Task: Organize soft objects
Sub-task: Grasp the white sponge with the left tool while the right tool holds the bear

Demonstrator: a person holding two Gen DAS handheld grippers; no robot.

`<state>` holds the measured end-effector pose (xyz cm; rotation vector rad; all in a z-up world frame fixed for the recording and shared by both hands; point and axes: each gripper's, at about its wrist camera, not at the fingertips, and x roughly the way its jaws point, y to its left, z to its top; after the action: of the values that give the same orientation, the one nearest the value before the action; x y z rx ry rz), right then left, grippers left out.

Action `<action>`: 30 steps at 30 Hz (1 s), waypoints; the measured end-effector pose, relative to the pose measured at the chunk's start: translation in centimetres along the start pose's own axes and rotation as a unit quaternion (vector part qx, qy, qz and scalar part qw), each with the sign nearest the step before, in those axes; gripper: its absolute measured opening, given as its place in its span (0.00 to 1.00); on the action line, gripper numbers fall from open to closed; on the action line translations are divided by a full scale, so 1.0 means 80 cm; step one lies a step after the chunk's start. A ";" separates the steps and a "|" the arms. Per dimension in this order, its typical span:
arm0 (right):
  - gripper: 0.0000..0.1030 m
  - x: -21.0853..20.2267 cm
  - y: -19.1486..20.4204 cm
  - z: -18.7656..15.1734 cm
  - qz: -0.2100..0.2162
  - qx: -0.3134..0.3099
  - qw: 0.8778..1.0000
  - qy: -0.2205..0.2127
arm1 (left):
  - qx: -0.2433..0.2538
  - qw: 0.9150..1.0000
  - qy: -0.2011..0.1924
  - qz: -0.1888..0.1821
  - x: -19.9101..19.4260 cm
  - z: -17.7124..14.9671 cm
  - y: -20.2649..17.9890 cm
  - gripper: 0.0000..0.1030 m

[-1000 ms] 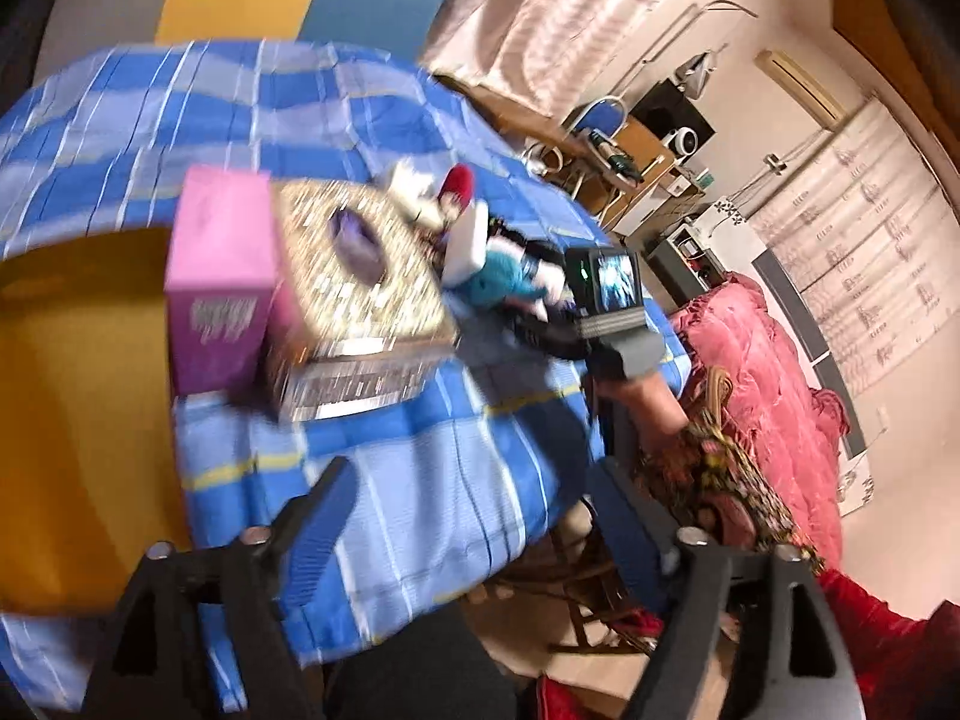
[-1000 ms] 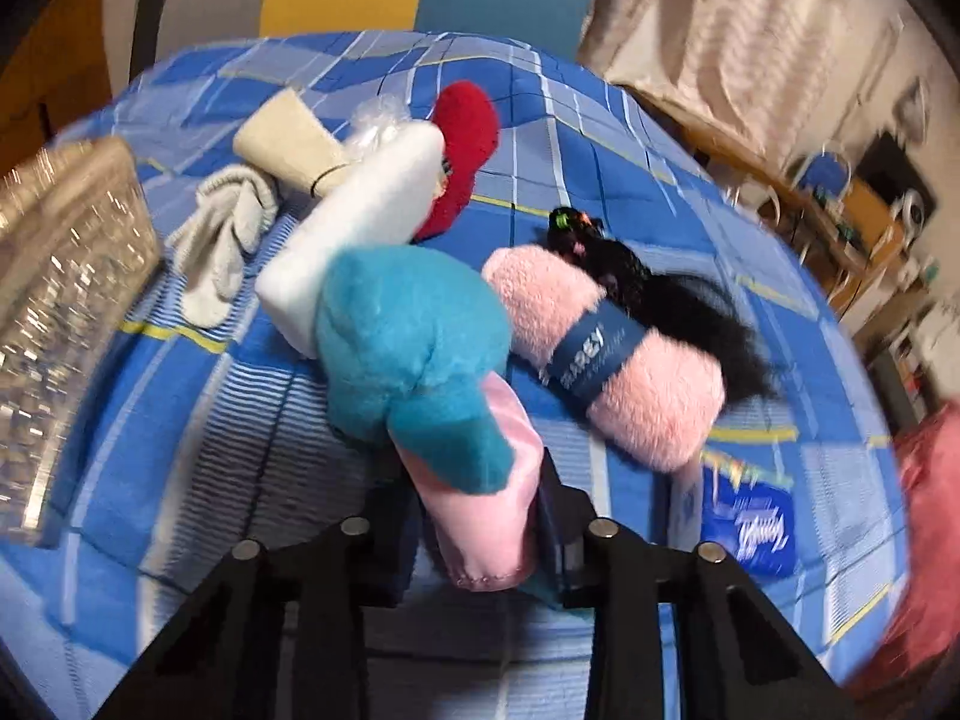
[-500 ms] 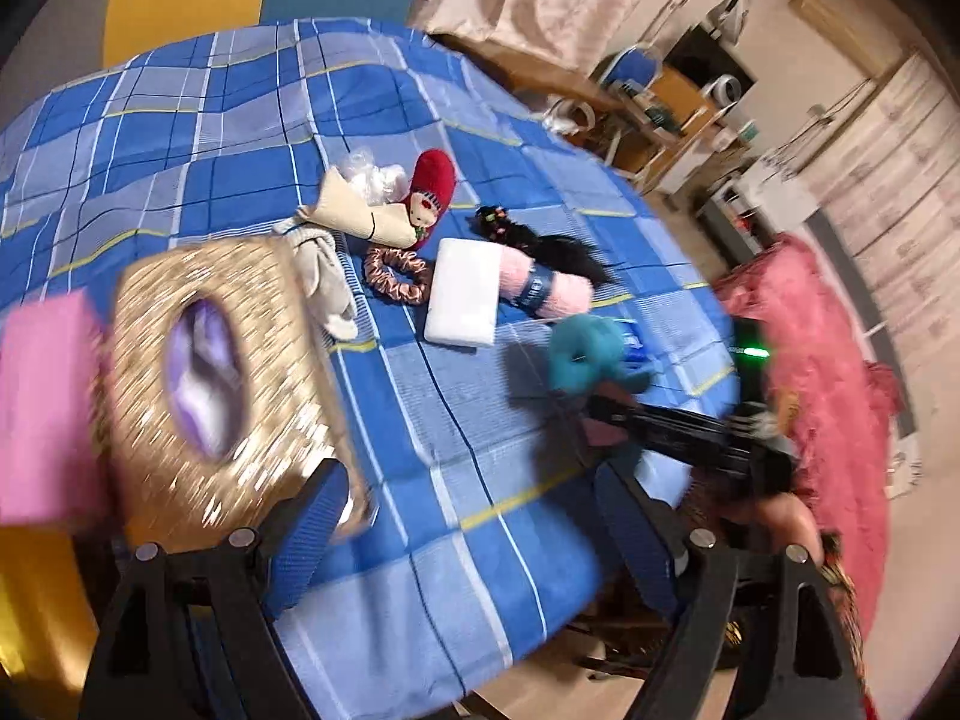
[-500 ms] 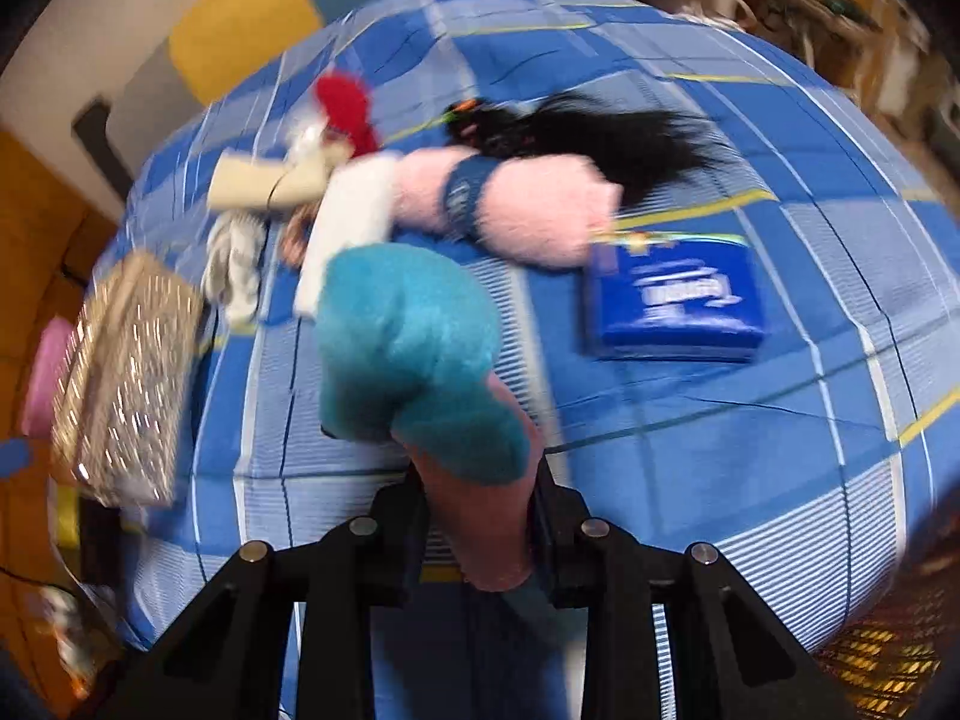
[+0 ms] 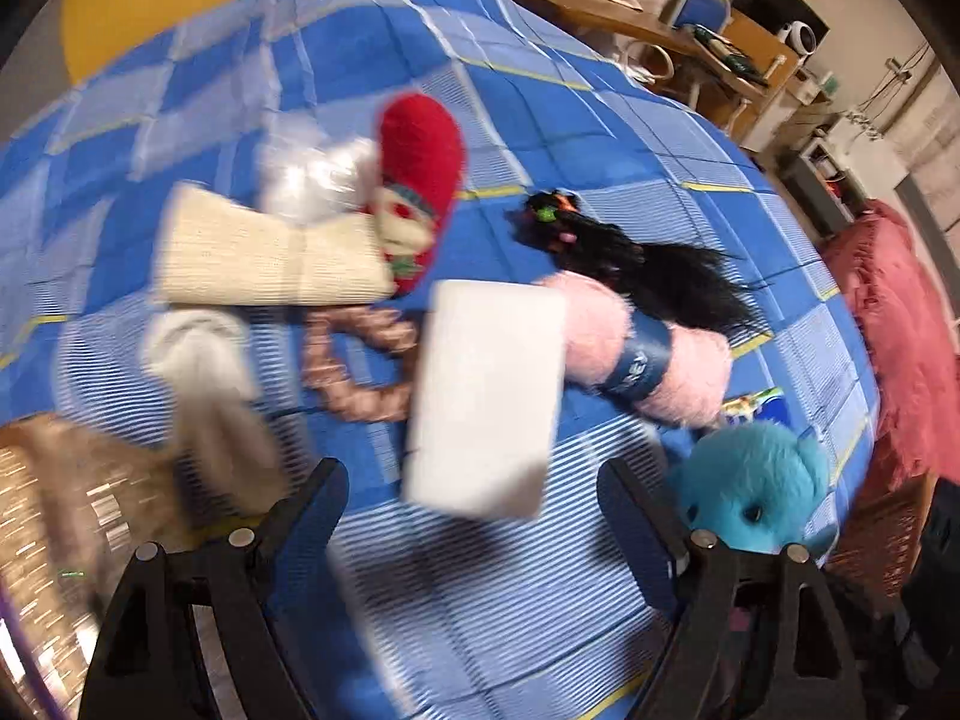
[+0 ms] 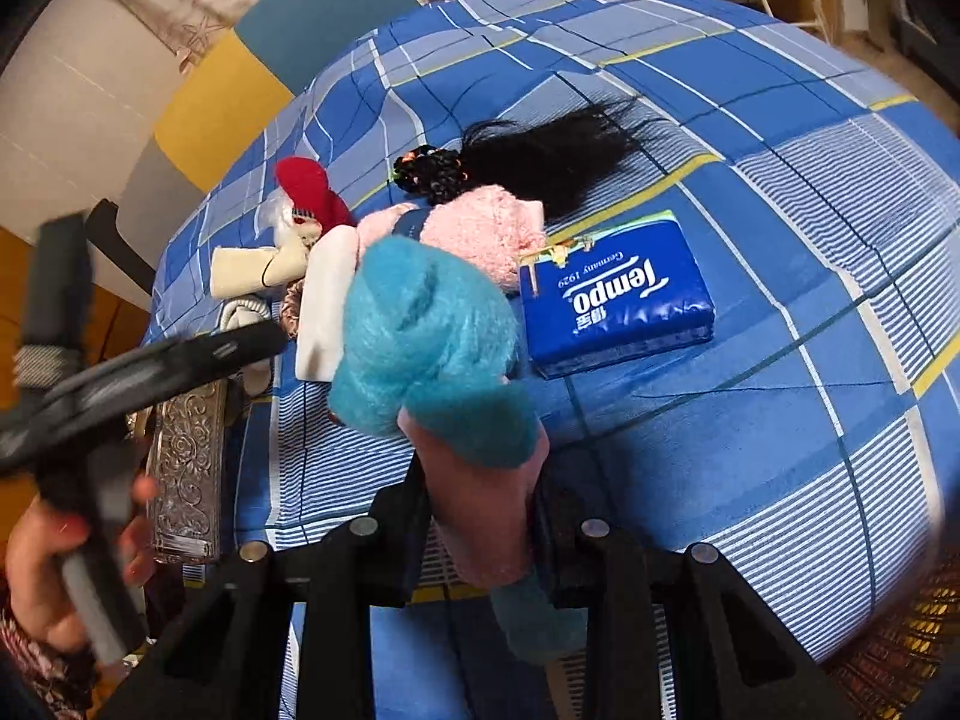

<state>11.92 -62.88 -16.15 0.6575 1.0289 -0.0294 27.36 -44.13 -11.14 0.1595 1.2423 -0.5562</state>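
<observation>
Right wrist view: right claw (image 6: 480, 516) clamped on blue plush toy (image 6: 420, 330), lifted above desk (image 6: 750, 450) for sorting; left claw (image 5: 474, 498) spread empty over white sponge (image 5: 486, 396), probably next

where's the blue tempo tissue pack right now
In the right wrist view the tissue pack lies flat on the checked tablecloth, right of the blue plush, beside the pink yarn.
</observation>
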 end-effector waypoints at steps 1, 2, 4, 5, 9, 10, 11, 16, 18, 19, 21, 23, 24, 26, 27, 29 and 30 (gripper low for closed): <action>0.29 0.002 0.000 0.002 0.000 -0.001 1.000 0.001 | -0.001 1.000 -0.001 0.004 0.006 0.003 -0.002 0.84; 0.29 0.002 -0.001 0.002 0.001 -0.001 1.000 0.002 | 0.001 1.000 -0.003 0.007 0.011 0.005 -0.003 0.84; 0.29 0.003 -0.002 0.002 0.004 0.000 1.000 0.005 | 0.011 0.999 -0.005 0.033 0.024 0.011 -0.005 0.84; 0.29 0.004 -0.001 0.002 0.006 -0.002 1.000 0.006 | 0.014 0.999 -0.004 0.037 0.028 0.013 -0.006 0.84; 0.29 0.005 -0.001 0.002 0.009 -0.004 1.000 0.010 | 0.036 0.997 -0.006 0.074 0.045 0.018 -0.004 0.84; 0.29 0.006 -0.001 0.002 0.009 -0.004 1.000 0.012 | 0.025 0.998 0.000 0.050 0.048 0.018 0.001 0.84; 0.29 0.006 -0.001 0.001 0.010 -0.004 1.000 0.013 | 0.020 0.999 0.003 0.044 0.051 0.019 0.003 0.84; 0.29 0.005 -0.002 0.001 0.011 0.002 1.000 0.009 | 0.021 0.998 -0.008 0.050 0.043 0.007 0.011 0.59; 0.29 0.005 -0.002 0.001 0.012 0.003 1.000 0.008 | 0.014 0.999 -0.018 0.044 0.030 0.001 0.015 0.59; 0.29 0.005 -0.002 0.001 0.011 0.003 1.000 0.007 | 0.012 0.999 -0.023 0.039 0.024 -0.002 0.016 0.59; 0.29 0.004 -0.003 0.001 0.012 0.004 1.000 0.007 | 0.012 0.999 -0.032 0.023 0.005 -0.011 0.011 0.59; 0.29 0.004 -0.005 0.001 0.013 0.006 1.000 0.006 | 0.014 0.999 -0.044 0.006 -0.016 -0.020 0.008 0.59; 0.29 0.004 -0.005 0.001 0.012 0.007 1.000 0.006 | 0.016 0.999 -0.048 -0.009 -0.028 -0.027 0.007 0.59; 0.29 0.002 -0.006 0.001 0.012 0.008 1.000 0.003 | 0.017 0.998 -0.054 -0.022 -0.047 -0.038 0.007 0.58; 0.29 0.002 -0.006 0.000 0.012 0.009 1.000 0.002 | 0.019 0.998 -0.058 -0.029 -0.059 -0.046 0.008 0.58; 0.29 0.001 -0.007 0.000 0.013 0.010 1.000 0.001 | 0.024 0.997 -0.065 -0.045 -0.082 -0.060 0.003 0.58; 0.29 0.001 -0.007 0.000 0.013 0.010 1.000 0.001 | 0.028 0.996 -0.070 -0.057 -0.098 -0.070 0.004 0.58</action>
<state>11.77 -63.28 -16.47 0.6886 1.0229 -0.0161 21.08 -39.10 -5.79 0.0960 1.1052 -0.6908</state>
